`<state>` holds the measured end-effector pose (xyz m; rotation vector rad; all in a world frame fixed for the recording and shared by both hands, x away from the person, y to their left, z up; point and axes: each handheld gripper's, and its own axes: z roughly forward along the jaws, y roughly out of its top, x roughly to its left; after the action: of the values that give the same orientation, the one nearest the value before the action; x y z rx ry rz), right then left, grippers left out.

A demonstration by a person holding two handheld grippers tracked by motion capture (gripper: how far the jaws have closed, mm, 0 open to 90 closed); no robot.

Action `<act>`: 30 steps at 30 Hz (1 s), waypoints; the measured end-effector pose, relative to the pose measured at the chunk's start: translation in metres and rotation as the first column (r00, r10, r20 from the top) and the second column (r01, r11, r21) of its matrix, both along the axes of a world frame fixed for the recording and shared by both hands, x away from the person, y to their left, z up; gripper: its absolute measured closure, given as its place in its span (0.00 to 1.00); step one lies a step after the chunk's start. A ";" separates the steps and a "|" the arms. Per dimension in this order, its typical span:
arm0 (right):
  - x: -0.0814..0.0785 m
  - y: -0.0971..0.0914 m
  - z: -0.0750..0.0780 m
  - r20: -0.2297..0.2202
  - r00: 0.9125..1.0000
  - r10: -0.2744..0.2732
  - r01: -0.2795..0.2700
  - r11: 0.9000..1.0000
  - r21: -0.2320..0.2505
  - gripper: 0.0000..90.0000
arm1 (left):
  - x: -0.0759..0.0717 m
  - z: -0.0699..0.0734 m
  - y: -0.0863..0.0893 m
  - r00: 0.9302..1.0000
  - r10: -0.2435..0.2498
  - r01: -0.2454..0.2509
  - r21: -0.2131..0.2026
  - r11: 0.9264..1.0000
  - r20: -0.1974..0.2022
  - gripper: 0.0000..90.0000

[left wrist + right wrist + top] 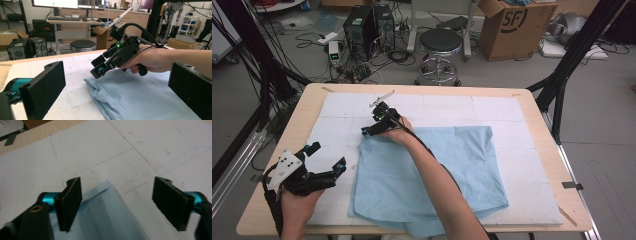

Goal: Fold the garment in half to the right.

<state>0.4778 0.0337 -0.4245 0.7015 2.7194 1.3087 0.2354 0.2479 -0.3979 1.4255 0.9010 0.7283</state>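
Note:
A folded light-blue cloth [452, 170] lies on the white mat [512, 115] that covers the table. My right gripper [367, 131] reaches across to the cloth's far left corner. In the right gripper view the corner of the cloth [100, 220] lies between the jaws of that gripper [117, 202], which stand apart and do not press on it. The left gripper view shows the right gripper [98, 71] tipped down at the cloth's edge [140, 97]. My left gripper [327, 156] hovers open at the table's near left, clear of the cloth, with nothing between its jaws.
The wooden table rim [532, 100] frames the mat. Beyond the far edge stand a round stool [440, 45], computer towers [362, 27] and a cardboard box [512, 27]. Black frame posts [562, 75] rise at both sides.

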 end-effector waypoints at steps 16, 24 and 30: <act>-0.006 0.020 -0.015 -0.065 0.998 -0.023 0.017 0.995 -0.093 0.85 | 0.001 -0.003 0.001 1.000 0.006 -0.006 0.004 1.000 -0.011 0.02; -0.011 0.021 -0.007 -0.060 0.998 -0.025 0.019 0.995 -0.102 0.97 | -0.001 -0.004 -0.002 1.000 -0.015 0.015 0.008 1.000 -0.011 0.02; -0.015 0.016 0.012 -0.029 0.999 -0.021 0.019 0.998 -0.066 0.97 | -0.010 -0.006 -0.002 0.996 -0.081 0.081 0.003 0.997 -0.030 0.02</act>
<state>0.4624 0.0500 -0.4122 0.7463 2.7561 1.2089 0.2249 0.2456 -0.4040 1.4715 0.8598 0.6495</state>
